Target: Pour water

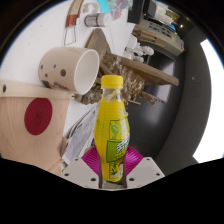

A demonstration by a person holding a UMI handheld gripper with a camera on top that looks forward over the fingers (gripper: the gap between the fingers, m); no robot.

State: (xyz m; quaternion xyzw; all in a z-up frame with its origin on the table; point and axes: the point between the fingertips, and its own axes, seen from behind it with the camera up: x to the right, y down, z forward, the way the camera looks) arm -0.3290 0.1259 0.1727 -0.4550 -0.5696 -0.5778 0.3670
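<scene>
My gripper (pixel 112 168) is shut on a yellow drink bottle (pixel 111 130) with a yellow cap and a green-and-white label. Both magenta pads (pixel 92 160) press on its lower body. The bottle stands roughly upright between the fingers, its cap leaning slightly toward a white mug (pixel 68 70) with brown dots. The mug is tipped in the view, its open mouth facing the bottle, just beyond and to the left of the cap. I see no water flowing.
A pale wooden box with a red circle (pixel 35 117) lies left of the fingers. A wooden shelf (pixel 150 65) with cluttered items stands beyond the bottle. Crumpled paper or packaging (pixel 78 130) lies beside the bottle.
</scene>
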